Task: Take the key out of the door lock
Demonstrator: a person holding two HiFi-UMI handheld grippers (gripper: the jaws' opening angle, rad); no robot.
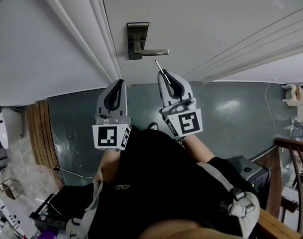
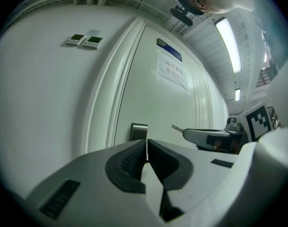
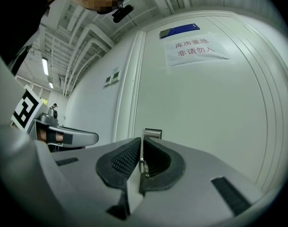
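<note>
A metal lock plate with a lever handle [image 1: 138, 41] sits on the white door [image 1: 201, 19]. My right gripper [image 1: 167, 76] hangs just below and right of the handle, shut on the key [image 1: 160, 67], whose thin blade pokes out of the tips toward the door, clear of the lock. In the right gripper view the key [image 3: 141, 163] stands on edge between the black pads, with the lock plate [image 3: 152, 134] straight ahead. My left gripper [image 1: 117, 83] is level beside it, shut with nothing held. From the left gripper view, the key tip [image 2: 177, 127] sticks out of the right gripper [image 2: 207, 136].
The white door frame [image 1: 86, 34] runs left of the lock, with white wall [image 1: 32, 39] beyond. Grey-green floor [image 1: 231, 108] lies below the door. A paper notice [image 3: 196, 48] hangs on the door higher up. Two wall control panels [image 2: 84, 40] sit left of the frame.
</note>
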